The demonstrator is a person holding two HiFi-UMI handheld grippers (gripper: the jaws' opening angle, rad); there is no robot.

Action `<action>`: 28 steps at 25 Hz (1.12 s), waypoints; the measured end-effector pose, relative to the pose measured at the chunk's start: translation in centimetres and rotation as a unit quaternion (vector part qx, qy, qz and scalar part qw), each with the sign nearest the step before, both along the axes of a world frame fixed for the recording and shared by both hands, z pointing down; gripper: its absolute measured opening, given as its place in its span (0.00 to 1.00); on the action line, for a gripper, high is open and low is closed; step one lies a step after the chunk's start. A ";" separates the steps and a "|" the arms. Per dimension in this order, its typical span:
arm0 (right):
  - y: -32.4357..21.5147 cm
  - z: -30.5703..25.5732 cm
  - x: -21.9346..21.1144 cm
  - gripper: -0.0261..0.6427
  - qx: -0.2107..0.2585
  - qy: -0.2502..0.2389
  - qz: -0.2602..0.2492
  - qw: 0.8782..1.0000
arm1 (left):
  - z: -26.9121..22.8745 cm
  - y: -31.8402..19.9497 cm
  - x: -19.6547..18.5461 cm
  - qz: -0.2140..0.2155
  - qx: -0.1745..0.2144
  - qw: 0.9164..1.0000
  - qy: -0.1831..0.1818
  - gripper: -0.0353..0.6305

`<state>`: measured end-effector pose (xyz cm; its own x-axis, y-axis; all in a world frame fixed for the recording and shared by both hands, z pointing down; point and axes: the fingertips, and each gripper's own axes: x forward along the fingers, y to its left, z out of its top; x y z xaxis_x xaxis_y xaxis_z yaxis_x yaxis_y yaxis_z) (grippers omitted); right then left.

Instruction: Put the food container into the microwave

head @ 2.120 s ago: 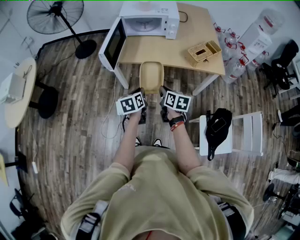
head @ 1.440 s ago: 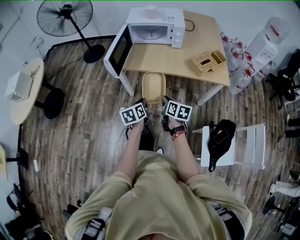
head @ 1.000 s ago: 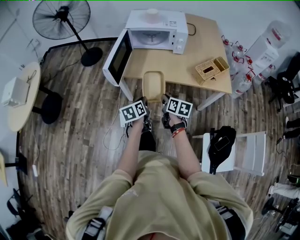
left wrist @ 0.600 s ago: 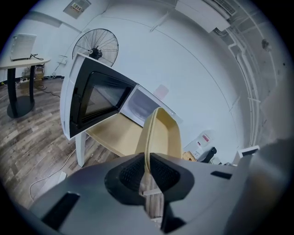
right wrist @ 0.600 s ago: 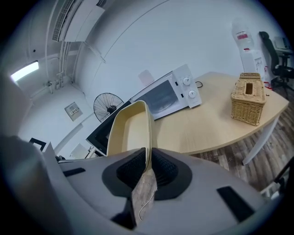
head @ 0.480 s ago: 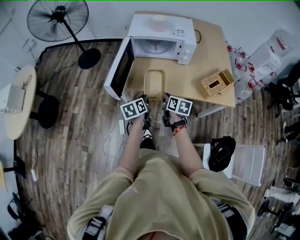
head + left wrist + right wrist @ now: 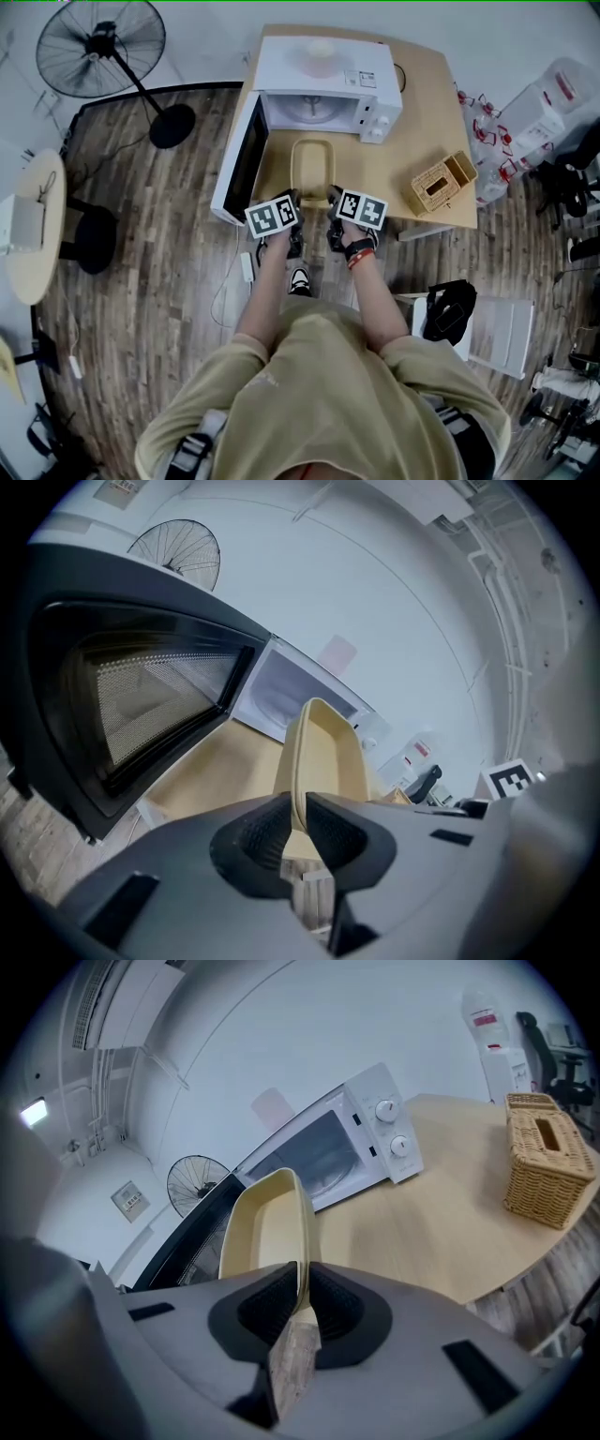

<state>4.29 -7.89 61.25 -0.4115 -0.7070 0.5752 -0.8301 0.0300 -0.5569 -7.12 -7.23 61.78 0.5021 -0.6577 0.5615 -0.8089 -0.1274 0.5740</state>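
Since the earlier frames the food container [image 7: 312, 165] has travelled with both claws from over the floor to over the table [image 7: 424, 112]. The microwave [image 7: 323, 82] now sits close ahead of the jaws.

Left gripper [image 7: 292, 198]: jaws nearly closed, ribbed pads pinching the container's thin left wall. Right gripper [image 7: 334, 197]: the same narrow pinch on the right wall. The container juts forward from both claws, off the table as far as I can judge, its far end just short of the open cavity.

The open door [image 7: 241, 161] stands just left of the left claw.

Step in hand: the carry-in. I should keep both claws level and matched, since uneven travel could twist the thin walls. I should also steer straight ahead and stay off the door.

Container: pale cream, oblong, rounded corners, raised rim. It looks empty.
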 end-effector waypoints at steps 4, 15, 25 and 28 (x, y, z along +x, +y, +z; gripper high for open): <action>-3.2 -0.2 -0.3 0.11 0.001 0.001 0.013 1.000 | 0.0 -3.1 -0.3 0.005 0.000 1.000 -0.001 0.13; -8.2 -1.1 -1.2 0.11 0.011 -0.014 0.031 0.999 | -0.6 -8.3 -1.3 0.008 -0.004 1.000 0.010 0.13; -11.8 0.5 0.6 0.11 0.000 -0.022 0.042 0.999 | 1.0 -12.0 0.5 0.017 -0.014 1.000 0.014 0.13; -13.0 0.5 1.2 0.11 0.000 -0.022 0.045 0.999 | 1.0 -13.2 1.0 0.018 -0.015 1.000 0.012 0.13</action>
<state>5.44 -20.91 61.79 -0.3710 -0.7426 0.5575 -0.8044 -0.0429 -0.5925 -6.15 -20.42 62.79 0.5384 -0.6224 0.5681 -0.7903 -0.1391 0.5967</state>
